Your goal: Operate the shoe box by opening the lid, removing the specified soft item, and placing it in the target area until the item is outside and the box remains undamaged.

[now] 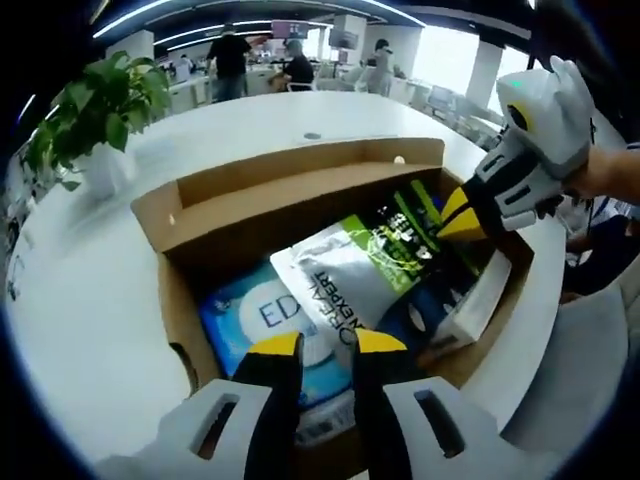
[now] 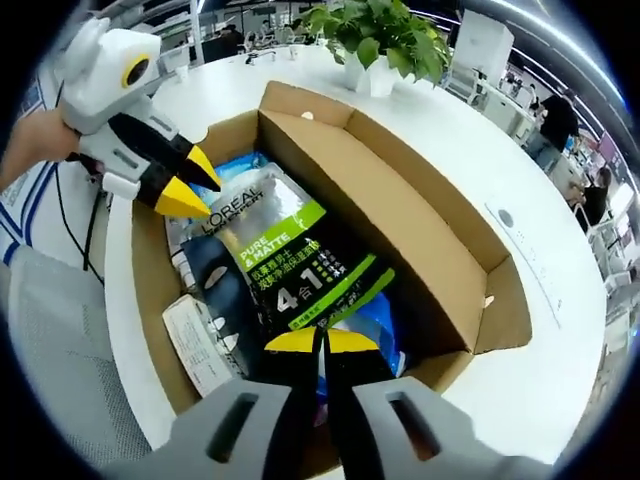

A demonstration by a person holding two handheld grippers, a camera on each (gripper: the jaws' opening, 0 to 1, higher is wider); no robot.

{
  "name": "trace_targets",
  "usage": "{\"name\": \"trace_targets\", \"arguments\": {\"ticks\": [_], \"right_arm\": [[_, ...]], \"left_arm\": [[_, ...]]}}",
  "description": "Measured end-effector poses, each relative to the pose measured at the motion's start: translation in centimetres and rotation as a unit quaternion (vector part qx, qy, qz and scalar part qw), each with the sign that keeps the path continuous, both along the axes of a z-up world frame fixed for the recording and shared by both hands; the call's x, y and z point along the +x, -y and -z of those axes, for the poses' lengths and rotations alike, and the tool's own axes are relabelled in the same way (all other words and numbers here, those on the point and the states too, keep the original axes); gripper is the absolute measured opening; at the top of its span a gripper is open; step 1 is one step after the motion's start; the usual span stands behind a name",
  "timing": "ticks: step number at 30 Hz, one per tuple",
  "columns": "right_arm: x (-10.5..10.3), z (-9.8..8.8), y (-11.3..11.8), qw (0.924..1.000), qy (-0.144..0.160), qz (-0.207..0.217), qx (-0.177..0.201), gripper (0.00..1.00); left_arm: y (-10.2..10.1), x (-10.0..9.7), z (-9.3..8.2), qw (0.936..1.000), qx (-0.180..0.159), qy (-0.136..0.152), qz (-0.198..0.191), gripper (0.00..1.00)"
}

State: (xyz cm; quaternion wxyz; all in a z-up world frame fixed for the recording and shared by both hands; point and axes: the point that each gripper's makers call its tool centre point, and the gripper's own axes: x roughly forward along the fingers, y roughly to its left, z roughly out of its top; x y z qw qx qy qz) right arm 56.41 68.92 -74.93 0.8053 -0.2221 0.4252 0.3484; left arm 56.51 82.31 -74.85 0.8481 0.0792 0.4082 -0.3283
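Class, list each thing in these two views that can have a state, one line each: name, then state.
Shoe box: open, lid flap folded back, lying on the white table.
L'Oreal pouch: inside the box, lying flat on top of the other packs.
Blue pack: inside, partly under the pouch.
Left gripper: jaws slightly apart, over the pouch's end.
Right gripper: jaws nearly closed at the pouch's edge; grip unclear.
Potted plant: upright.

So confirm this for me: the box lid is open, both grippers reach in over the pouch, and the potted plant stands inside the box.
One thing is wrong: the potted plant stands on the white table, outside the cardboard box, as the right gripper view shows. The rest holds.
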Motion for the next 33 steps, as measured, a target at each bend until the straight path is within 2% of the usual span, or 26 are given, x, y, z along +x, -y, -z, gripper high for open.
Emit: {"name": "trace_targets", "arguments": {"ticks": [8,16,22,33], "right_arm": [[0.0,0.2,0.0,1.0,0.002,-0.004,-0.004,0.0],[-0.1,0.4,-0.1,1.0,0.001,-0.003,-0.001,0.0],[-0.1,0.2,-0.1,0.9998,-0.002,0.01,0.015,0.0],[-0.4,-1.2,0.1,0.9954,-0.013,0.068,0.066,0.0]], "left_arm": [[0.5,0.0,0.8,0.999,-0.024,-0.036,-0.01,0.14],[0.9,-0.2,1.1,0.9939,-0.072,-0.078,-0.03,0.08],[1.1,-0.2,1.0,0.9911,-0.087,-0.089,-0.047,0.0],[1.5,-0.3,-0.3,0.9913,-0.085,-0.081,-0.061,0.0]]}}
